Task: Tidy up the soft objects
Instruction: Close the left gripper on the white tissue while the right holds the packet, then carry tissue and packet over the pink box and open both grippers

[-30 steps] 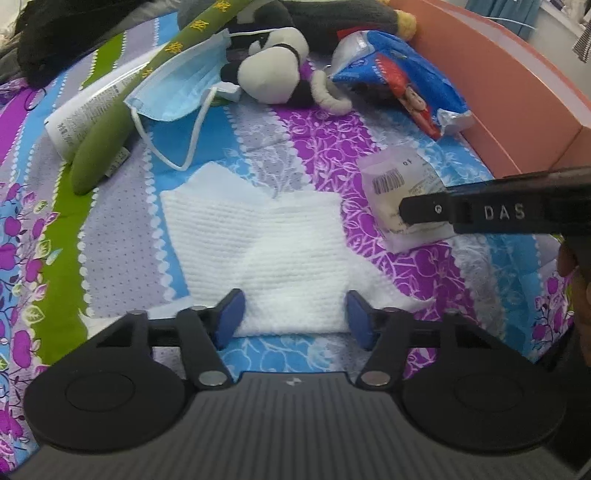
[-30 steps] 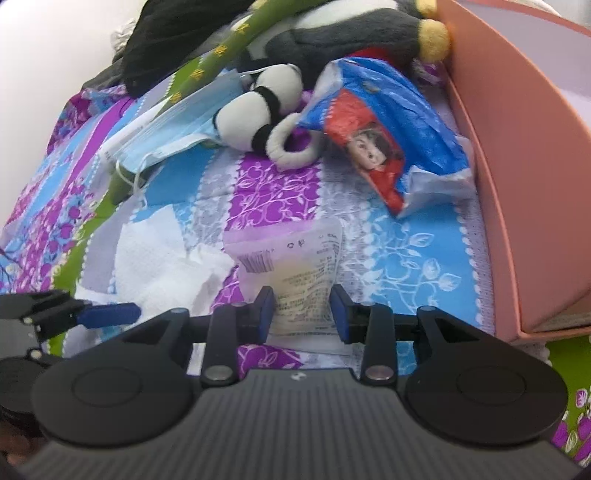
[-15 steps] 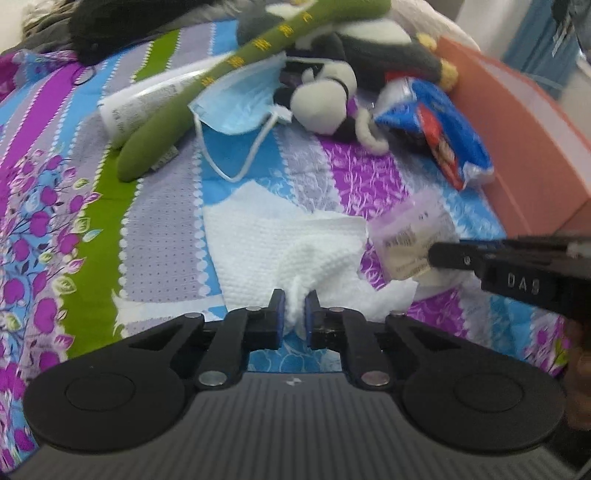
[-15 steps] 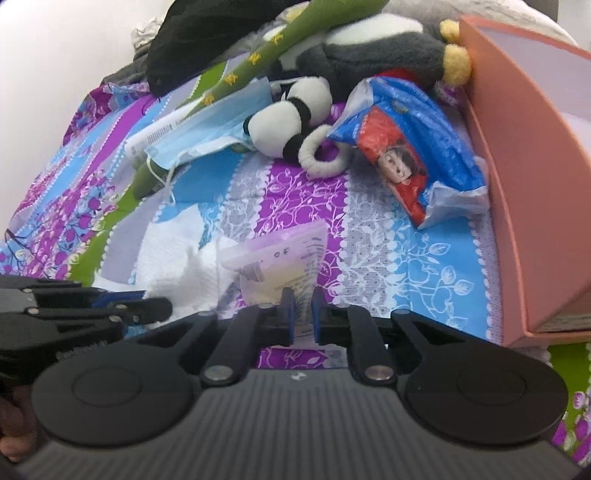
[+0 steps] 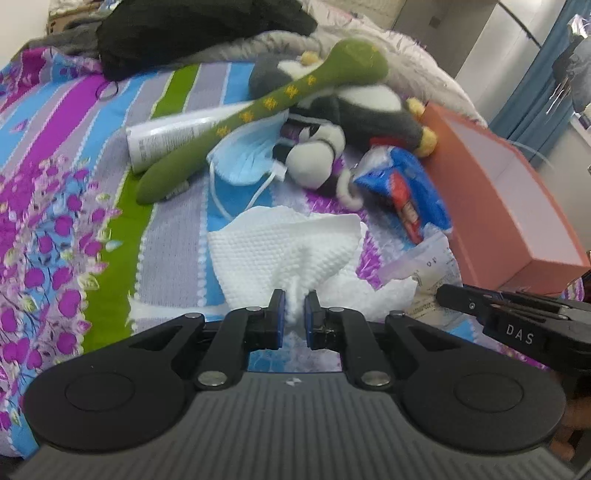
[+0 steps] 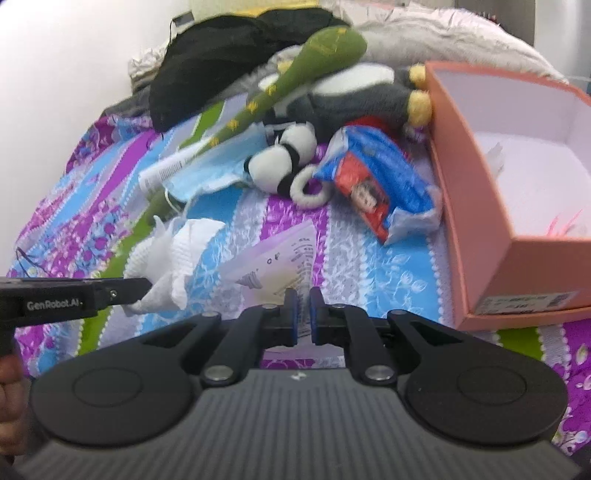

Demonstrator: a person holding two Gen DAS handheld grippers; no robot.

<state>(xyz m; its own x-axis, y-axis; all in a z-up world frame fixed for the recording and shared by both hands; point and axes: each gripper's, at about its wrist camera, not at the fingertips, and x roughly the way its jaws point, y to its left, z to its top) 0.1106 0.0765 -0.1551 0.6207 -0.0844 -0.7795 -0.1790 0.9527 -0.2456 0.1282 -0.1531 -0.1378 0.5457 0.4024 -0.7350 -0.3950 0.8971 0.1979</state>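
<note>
My left gripper is shut on the near edge of a white textured cloth and lifts it off the bedspread; the cloth also shows in the right wrist view. My right gripper is shut on a clear plastic packet with a barcode, raised at its near end; the packet also shows in the left wrist view. A pink open box stands to the right, and it also shows in the left wrist view.
Further back on the striped bedspread lie a blue face mask, a small panda plush, a blue and red snack bag, a green plush stick, a white tube, a grey penguin plush and black clothing.
Both grippers closed, the left on the white cloth and the right on the packet. Both have since lifted and drawn back, bunching the cloth and tilting the packet up.
</note>
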